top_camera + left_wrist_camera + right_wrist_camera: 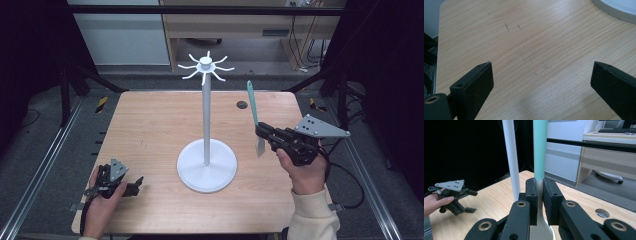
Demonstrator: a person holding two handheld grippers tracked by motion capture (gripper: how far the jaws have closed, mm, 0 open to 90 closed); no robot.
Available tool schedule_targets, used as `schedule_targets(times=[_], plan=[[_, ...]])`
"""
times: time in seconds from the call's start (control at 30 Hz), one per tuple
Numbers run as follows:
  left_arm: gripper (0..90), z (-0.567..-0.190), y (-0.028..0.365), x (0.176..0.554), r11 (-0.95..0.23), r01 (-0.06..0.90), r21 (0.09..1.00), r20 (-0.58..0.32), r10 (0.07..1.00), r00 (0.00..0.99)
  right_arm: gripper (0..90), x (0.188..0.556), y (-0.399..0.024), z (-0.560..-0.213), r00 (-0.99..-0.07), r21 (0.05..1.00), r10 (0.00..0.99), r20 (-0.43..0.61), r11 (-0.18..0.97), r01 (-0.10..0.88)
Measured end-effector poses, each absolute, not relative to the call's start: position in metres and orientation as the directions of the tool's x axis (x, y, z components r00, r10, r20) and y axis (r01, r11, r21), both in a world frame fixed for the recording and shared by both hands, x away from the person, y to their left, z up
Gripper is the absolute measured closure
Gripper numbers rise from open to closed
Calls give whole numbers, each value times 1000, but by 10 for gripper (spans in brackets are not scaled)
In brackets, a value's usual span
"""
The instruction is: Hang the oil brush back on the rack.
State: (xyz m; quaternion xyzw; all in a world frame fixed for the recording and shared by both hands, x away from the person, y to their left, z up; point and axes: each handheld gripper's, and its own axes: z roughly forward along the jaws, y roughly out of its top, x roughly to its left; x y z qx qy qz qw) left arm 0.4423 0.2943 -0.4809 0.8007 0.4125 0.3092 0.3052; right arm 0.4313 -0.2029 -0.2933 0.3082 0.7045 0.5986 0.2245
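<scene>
Nearest the person's edge of the tabletop (150, 120), toward its left corner, the left tongs (131, 185) are rested low on the wood, released, with the jaws set wide apart and nothing between them. In the left gripper view bare wood grain is seen between those jaws, and the rim of a white base is caught at the upper right.

Farther in, at the middle of the tabletop, a white hook stand (206, 115) is set upright: a round base (206, 167), a slim pole, and a ring of curved hooks (206, 65) at the top.

Toward the right edge, the right tongs (261, 131) are held above the wood, clenched on a spatula (253, 110) with a teal handle and a pale blade. The grip is taken low on the handle, just above the blade; the long axis is kept nearly upright, with the handle end up and the blade hanging down, clear of the tabletop. In the right gripper view the handle (540, 147) is seen rising beside the pole (511, 155), which stands just left of it and farther off.

The hooks lie to the left of the handle's tip and somewhat higher, so hanging is judged the likely aim, by the right hand, which is much the nearer. Open room is left on all sides of the stand; the far right corner carries only a small cable hole (242, 105).
</scene>
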Motion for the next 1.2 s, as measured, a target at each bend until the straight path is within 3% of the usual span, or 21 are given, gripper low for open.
schedule_targets(times=[1.2], plan=[[41, -483, 292, 442, -487, 474, 733, 249, 841, 480, 828, 416, -164, -268, -764, 993, 645, 28, 70, 95]])
